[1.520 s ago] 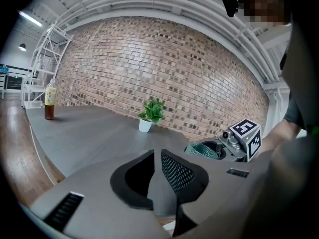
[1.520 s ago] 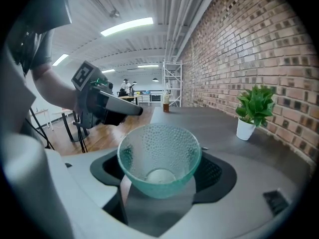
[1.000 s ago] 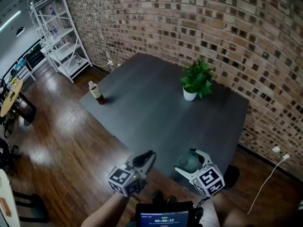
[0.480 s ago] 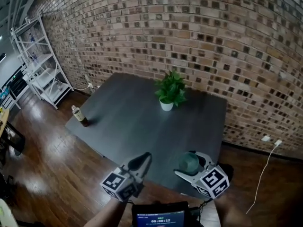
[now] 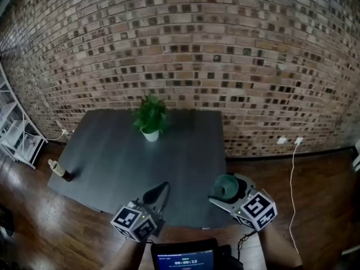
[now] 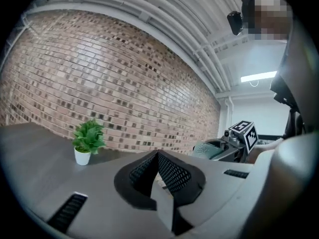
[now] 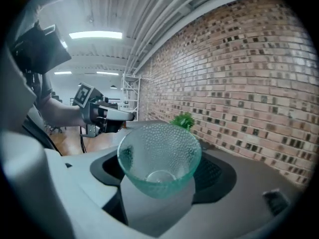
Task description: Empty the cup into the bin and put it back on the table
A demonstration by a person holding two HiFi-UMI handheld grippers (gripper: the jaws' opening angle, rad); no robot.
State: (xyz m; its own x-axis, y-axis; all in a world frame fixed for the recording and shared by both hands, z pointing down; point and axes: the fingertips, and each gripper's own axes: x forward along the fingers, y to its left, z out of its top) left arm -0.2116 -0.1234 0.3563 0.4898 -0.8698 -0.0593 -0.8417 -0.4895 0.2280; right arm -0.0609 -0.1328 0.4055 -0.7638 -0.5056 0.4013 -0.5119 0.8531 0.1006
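A translucent green dimpled cup (image 5: 225, 188) sits upright between the jaws of my right gripper (image 5: 226, 192), held over the table's near right corner. In the right gripper view the cup (image 7: 159, 156) faces the camera, the jaws pressing on its sides, and I see nothing inside it. My left gripper (image 5: 157, 194) hovers at the table's near edge, its black fingers (image 6: 172, 176) meeting at the tip with nothing between them. The left gripper view catches the cup (image 6: 207, 149) off to the right. No bin shows in any view.
The dark grey table (image 5: 112, 162) stands against a brick wall. A potted plant (image 5: 150, 118) sits at its far edge and a small bottle (image 5: 59, 171) at its left corner. A white shelf (image 5: 16, 140) stands far left. A cable (image 5: 292, 167) trails on the wooden floor at right.
The head view has swung to the right, so table, plant and bottle slid left in the picture. Both grippers rose a little and keep their spacing. The cup stays in the right gripper.
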